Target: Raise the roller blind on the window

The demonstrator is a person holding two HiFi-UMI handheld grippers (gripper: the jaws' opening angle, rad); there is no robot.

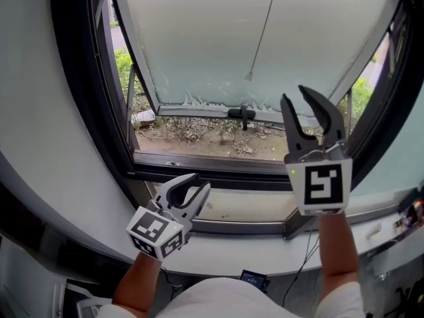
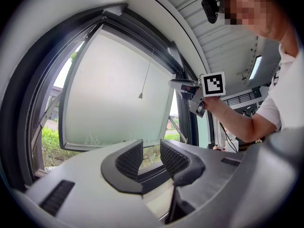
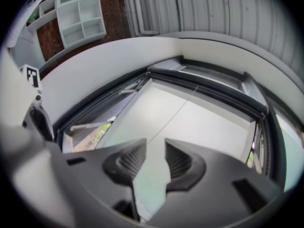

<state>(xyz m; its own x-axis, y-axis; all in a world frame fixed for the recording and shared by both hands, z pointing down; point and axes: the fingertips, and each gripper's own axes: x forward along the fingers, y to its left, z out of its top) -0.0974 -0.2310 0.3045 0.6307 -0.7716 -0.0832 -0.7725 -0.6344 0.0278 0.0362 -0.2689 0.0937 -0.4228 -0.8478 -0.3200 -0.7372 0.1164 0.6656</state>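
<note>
Window frame [image 1: 79, 111]: dark, curved by the lens, set in a white wall above a white sill [image 1: 66, 197].

Sash [image 1: 218, 38]: frosted pane in a grey surround, hinged at the top and swung outward. This leaves a gap at the bottom through which the outer ledge shows, strewn with dry plant litter [image 1: 199, 132]. Sash handle [image 1: 242, 116] sits on the bottom rail.

Roller blind: no fabric hangs over the pane in any view. Judged already wound up at the head of the window, though I cannot pick out the roll itself. Only its pull cord [image 1: 264, 25] hangs in front of the pane, ending in a small cone pull [image 1: 249, 75].

Right gripper [image 1: 297, 103]: held high and tipped slightly upward, just right of the cone pull but apart from it. Jaws stand moderately apart with nothing between the pads, and the cord runs ahead of them untouched. Judged the working hand, placed at cord height.

Left gripper [image 1: 200, 183]: low, level, over the sill. Jaws part-open and empty, with the sash visible through the gap. Judged parked clear of the cord.

Containers: white cubby shelf [image 3: 78, 13] against a brick wall in the right gripper view. Nothing can be made out in its compartments.
</note>
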